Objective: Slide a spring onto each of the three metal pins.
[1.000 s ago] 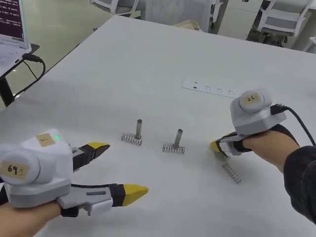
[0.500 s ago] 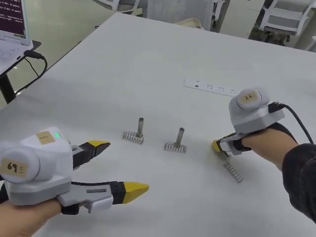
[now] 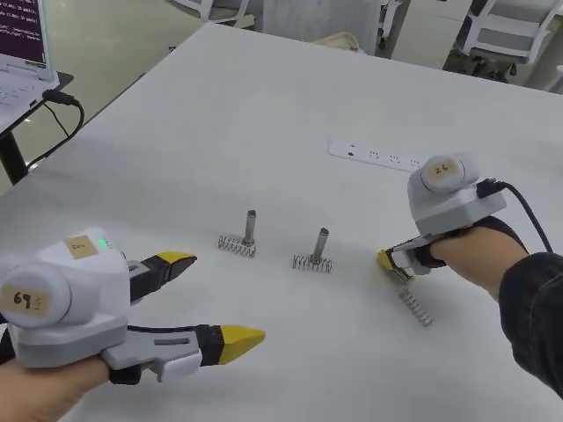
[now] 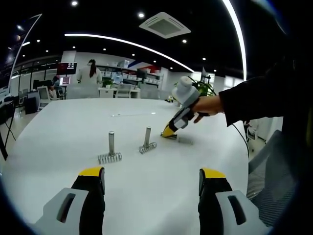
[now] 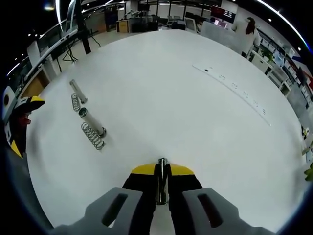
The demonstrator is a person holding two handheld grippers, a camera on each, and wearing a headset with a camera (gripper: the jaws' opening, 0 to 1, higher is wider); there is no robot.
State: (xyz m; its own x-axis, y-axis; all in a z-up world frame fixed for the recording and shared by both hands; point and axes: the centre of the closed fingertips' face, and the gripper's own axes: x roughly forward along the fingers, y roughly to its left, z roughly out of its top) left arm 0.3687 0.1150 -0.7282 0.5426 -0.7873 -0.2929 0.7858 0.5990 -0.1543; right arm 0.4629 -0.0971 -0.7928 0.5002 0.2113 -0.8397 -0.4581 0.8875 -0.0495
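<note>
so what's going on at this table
A person works two hand-held grippers. The right gripper is shut on a metal pin, near a loose spring. The second pin and third pin stand upright, with the second spring and third spring lying at their feet, not threaded on. The left gripper hovers open.

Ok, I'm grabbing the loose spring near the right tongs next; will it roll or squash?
The loose spring lies on its side on the table, a round coil, so a sideways nudge would probably roll it. Its thin, open wire turns suggest it is light and likely squashes under a firm pinch.
</note>
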